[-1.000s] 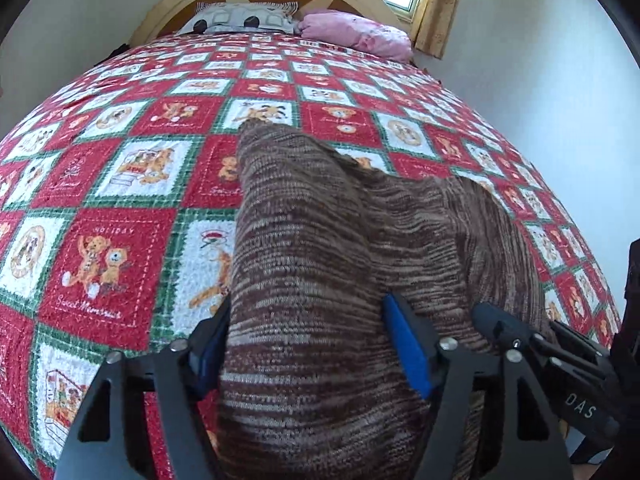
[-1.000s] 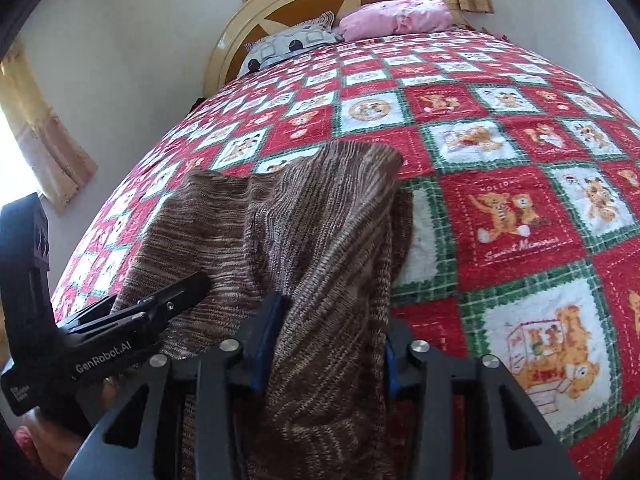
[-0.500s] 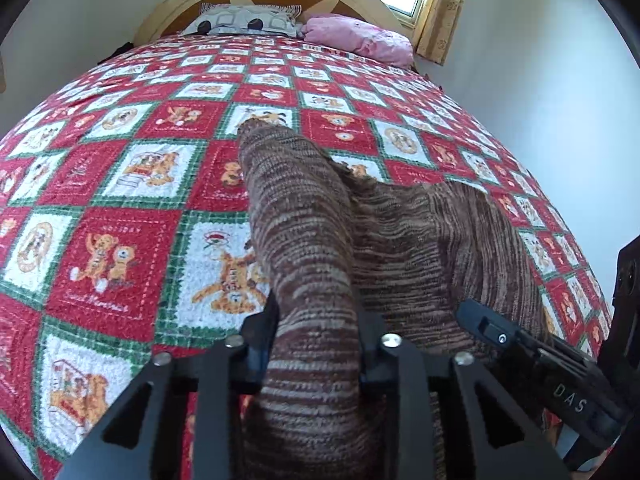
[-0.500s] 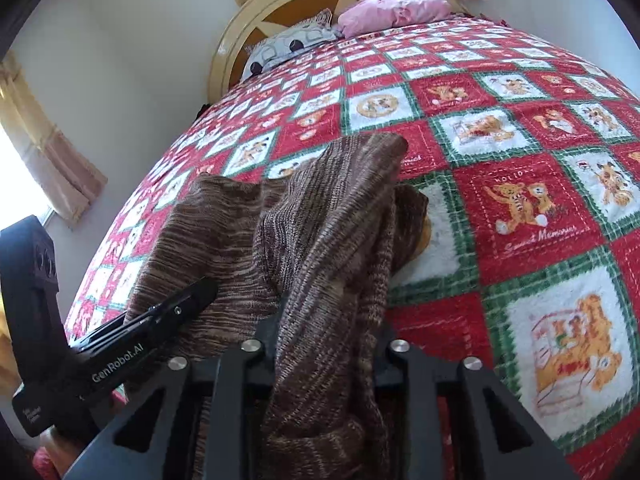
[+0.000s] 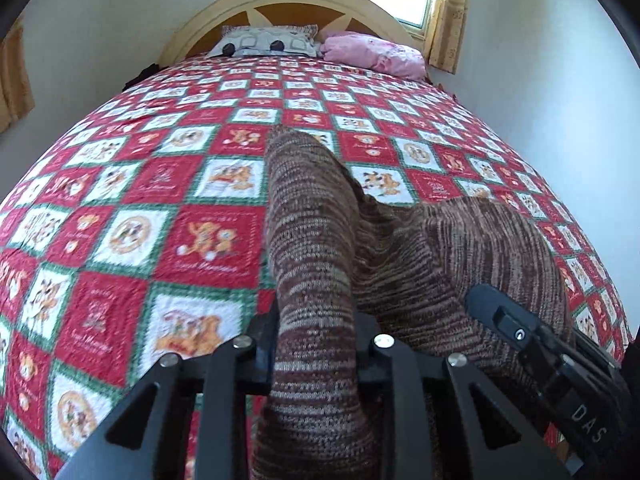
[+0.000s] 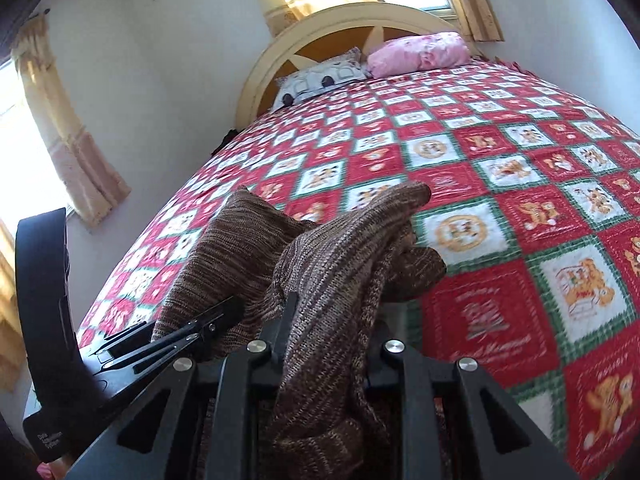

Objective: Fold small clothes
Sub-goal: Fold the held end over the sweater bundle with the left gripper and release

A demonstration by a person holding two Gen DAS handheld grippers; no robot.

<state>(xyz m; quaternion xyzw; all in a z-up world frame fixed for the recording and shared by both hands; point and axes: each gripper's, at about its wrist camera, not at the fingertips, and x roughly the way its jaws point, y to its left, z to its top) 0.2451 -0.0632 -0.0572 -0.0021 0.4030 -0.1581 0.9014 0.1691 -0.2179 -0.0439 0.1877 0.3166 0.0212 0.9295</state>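
A brown striped knit garment (image 5: 312, 240) lies on the red, white and green quilt (image 5: 120, 208) near the foot of the bed. My left gripper (image 5: 316, 344) is shut on its near left edge, and the knit bunches up between the jaws. In the left wrist view the right gripper (image 5: 532, 344) shows at the lower right. My right gripper (image 6: 328, 344) is shut on the near right edge of the same garment (image 6: 352, 240), which rises in a ridge from the quilt (image 6: 500, 200). The left gripper (image 6: 192, 328) shows at the lower left of the right wrist view.
Two pillows, one grey patterned (image 5: 268, 42) and one pink (image 5: 372, 54), lie against the cream headboard (image 5: 288, 0) at the far end. Walls flank the bed on both sides. Curtained windows (image 6: 68, 152) stand to the left and behind the headboard.
Both grippers closed on the garment's near edge and lifted it up and forward. The knit now stands in raised ridges, and more of the quilt and headboard shows.
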